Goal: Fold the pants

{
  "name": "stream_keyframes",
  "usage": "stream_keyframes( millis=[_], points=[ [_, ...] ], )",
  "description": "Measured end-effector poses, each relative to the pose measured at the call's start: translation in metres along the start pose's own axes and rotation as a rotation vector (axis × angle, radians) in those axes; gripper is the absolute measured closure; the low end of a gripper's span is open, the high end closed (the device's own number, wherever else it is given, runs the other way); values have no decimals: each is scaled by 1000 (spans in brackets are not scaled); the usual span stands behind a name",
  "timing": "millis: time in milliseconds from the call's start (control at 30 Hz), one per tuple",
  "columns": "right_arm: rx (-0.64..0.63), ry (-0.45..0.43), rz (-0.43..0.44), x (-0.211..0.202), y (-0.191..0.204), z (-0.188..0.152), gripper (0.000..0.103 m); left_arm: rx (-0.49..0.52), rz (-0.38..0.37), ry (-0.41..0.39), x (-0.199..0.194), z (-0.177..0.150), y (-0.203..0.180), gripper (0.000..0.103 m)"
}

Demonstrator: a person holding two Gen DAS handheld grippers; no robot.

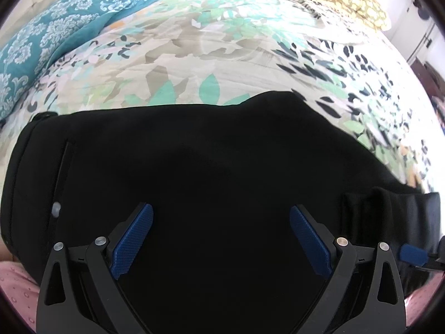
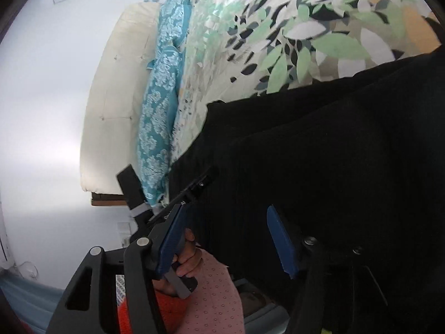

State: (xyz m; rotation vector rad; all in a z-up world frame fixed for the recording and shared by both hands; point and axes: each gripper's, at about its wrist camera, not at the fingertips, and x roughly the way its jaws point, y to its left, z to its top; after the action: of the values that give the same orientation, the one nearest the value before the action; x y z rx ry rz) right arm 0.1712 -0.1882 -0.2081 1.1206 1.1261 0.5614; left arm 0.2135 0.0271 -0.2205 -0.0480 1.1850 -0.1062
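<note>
The black pants (image 1: 194, 167) are lying spread across the bed's leaf-print cover (image 1: 172, 55), with the waistband end toward the left of the left wrist view, where a pocket slit and a pale button are showing, and a bunched, ribbed part of the cloth sitting near the right edge. The left gripper (image 1: 221, 236) is hovering over the middle of the fabric with its blue pads wide apart and nothing between them. The right gripper (image 2: 226, 239) is also standing apart, its pads straddling dark cloth near the bed's edge without pinching it; whether either pad is touching the fabric is hard to tell against the black. The step in hand is probably taking hold for a fold, and doing it well means each gripper is reaching for a true edge, not the flat middle, since a pinch in the middle is likely to lift one layer and drag a ridge. Closing on both layers at matching points along the same side should be keeping the fold line straight. The bunched part near the right wants smoothing or lifting clear first, or it may be getting trapped inside the fold. The teal patterned pillow (image 1: 55, 36) is lying well apart and should not be interfering.
</note>
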Motion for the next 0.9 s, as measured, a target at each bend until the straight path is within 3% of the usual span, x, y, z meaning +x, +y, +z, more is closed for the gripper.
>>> stream_keyframes(
  millis=[133, 233, 300, 367, 467, 600, 733, 900],
  points=[
    [-167, -113, -125, -73, 17, -5, 27, 10, -65, -43, -23, -3, -6, 4],
    [-248, -198, -237, -123, 21, -18, 25, 87, -209, -74, -50, -12, -30, 7],
    [-276, -250, -298, -146, 21, -30, 24, 167, -323, -74, -64, -24, -53, 24],
    [-287, -301, -337, -163, 14, -43, 23, 233, -362, -52, -67, -32, -71, 35],
    [-271, -347, -350, -178, -1, -56, 23, 326, -339, -13, -57, -43, -98, 54],
    [-223, -340, -316, -185, -14, -52, 23, 338, -340, 35, -44, -45, -109, 73],
    [-275, -345, -328, -184, -8, -50, 23, 354, -324, 52, -38, -49, -116, 78],
    [-293, -336, -318, -179, -8, -52, 23, 296, -322, 98, -27, -53, -107, 83]
  ],
)
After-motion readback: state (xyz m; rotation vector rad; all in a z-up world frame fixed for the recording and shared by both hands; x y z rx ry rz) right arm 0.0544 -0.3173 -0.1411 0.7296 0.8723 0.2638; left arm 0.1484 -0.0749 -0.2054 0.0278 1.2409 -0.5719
